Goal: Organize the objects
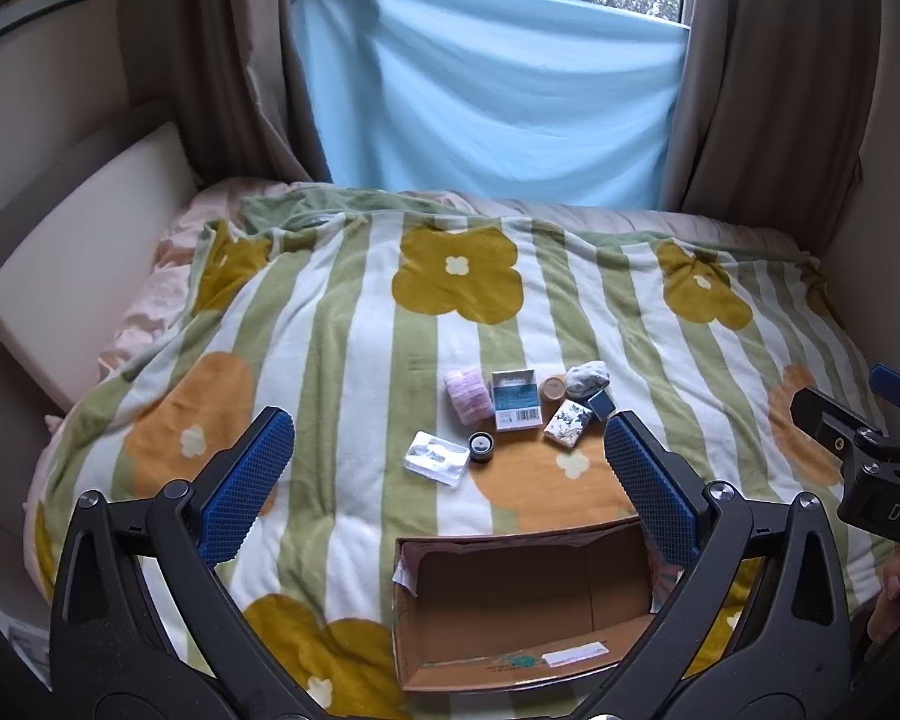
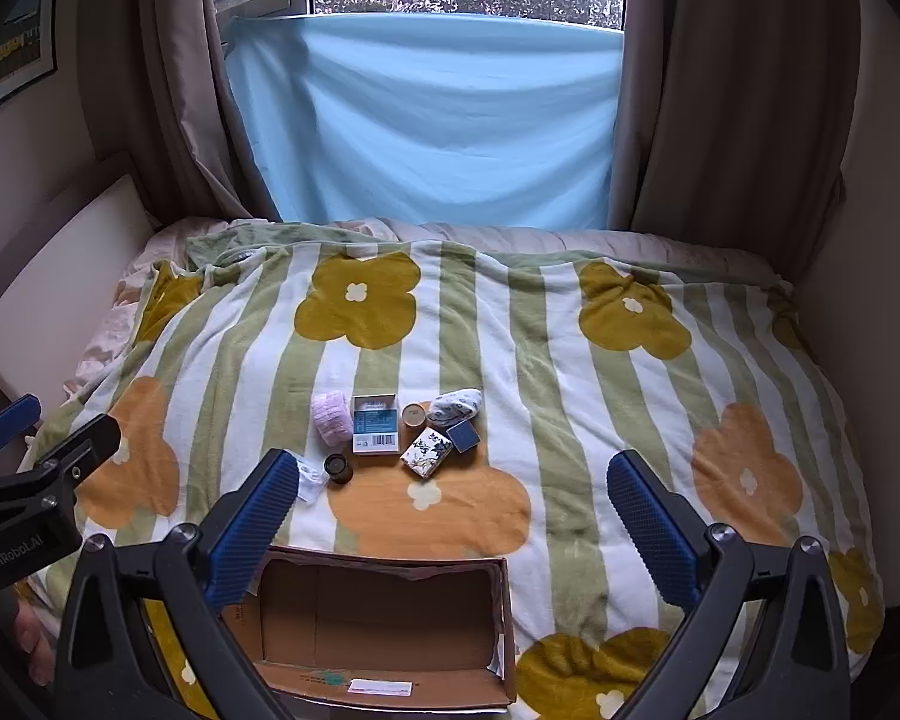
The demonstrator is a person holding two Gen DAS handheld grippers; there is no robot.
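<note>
The left tool (image 2: 6, 474) reads "GenRobot.AI"; the right tool (image 1: 870, 450) shows "DAS".

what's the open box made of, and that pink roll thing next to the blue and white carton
Open box: looks like plain brown corrugated cardboard, matte, with creased flaps and a shipping label. Pink roll: seems soft fuzzy fabric, maybe terry or fleece, ribbed and matte.

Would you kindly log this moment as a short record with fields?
surface: flowered striped blanket on a bed
container: open cardboard box, nothing loose visible inside
items beyond the box: pink roll, blue-white carton, round tin, patterned pouch, floral box, small blue box, black cap, clear packet
left tongs: open, holding nothing
right tongs: open, holding nothing
</note>
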